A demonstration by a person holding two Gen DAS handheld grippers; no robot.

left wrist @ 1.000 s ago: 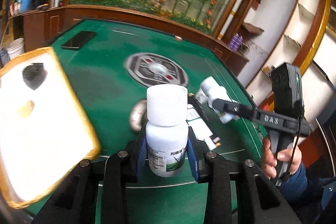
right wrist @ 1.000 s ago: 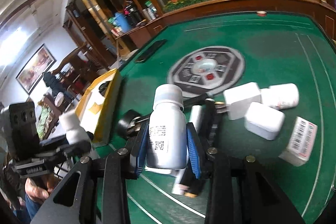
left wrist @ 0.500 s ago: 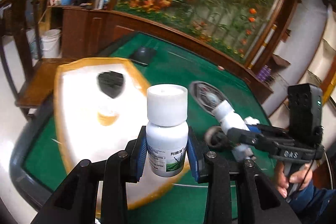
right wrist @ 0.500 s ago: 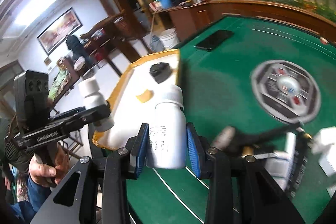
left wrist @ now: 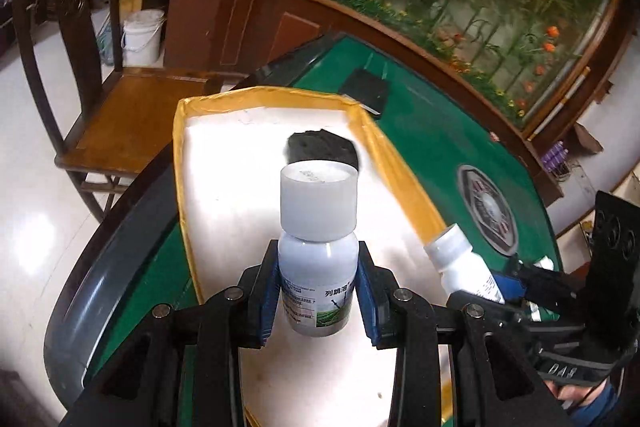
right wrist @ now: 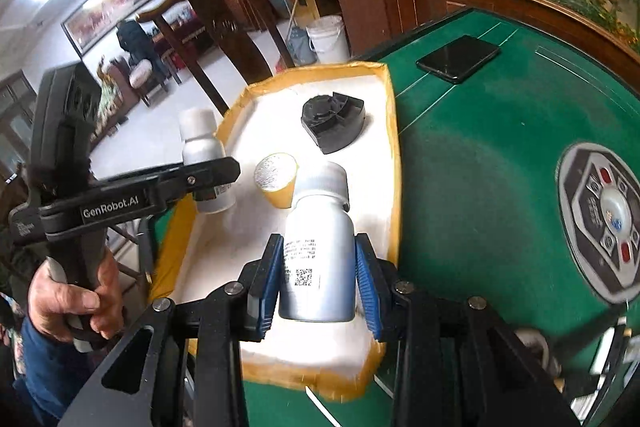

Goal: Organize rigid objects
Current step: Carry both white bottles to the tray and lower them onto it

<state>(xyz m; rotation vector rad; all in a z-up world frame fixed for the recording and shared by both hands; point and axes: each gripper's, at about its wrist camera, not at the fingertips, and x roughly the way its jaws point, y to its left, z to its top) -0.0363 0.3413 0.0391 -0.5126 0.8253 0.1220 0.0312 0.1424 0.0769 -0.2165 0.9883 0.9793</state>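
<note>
Status: both grippers are loaded and sit over the tray (right wrist: 394,131), a white-floored box w/ yellow rim at the edge of the green table (right wrist: 500,155).

L gripper (left wrist: 318,297): fingers narrowly apart, pads clamped on the lower body of a white bottle (left wrist: 318,267), upright, green label facing the cam.
R gripper (right wrist: 318,277): same narrow gap, pads on the sides of a silver bottle (right wrist: 318,259), cap tilted fwd.

Tray contents: black part (right wrist: 334,121) at the far end, yellow cup (right wrist: 278,179) near the middle.

Risks:
- Silver bottle hangs close over the yellow cup. Lowering w/o a sideways shift likely knocks the cup over.
- Both grippers share one small tray; crossing paths may cause a finger-to-finger clash.
- Both bottles are tall, narrow-based. Release at a tilt or from height probably tips them, and they may roll.
- Tray rim is low and the tray overhangs the table edge; a hard set-down near the outer side could spill items to the floor.
</note>
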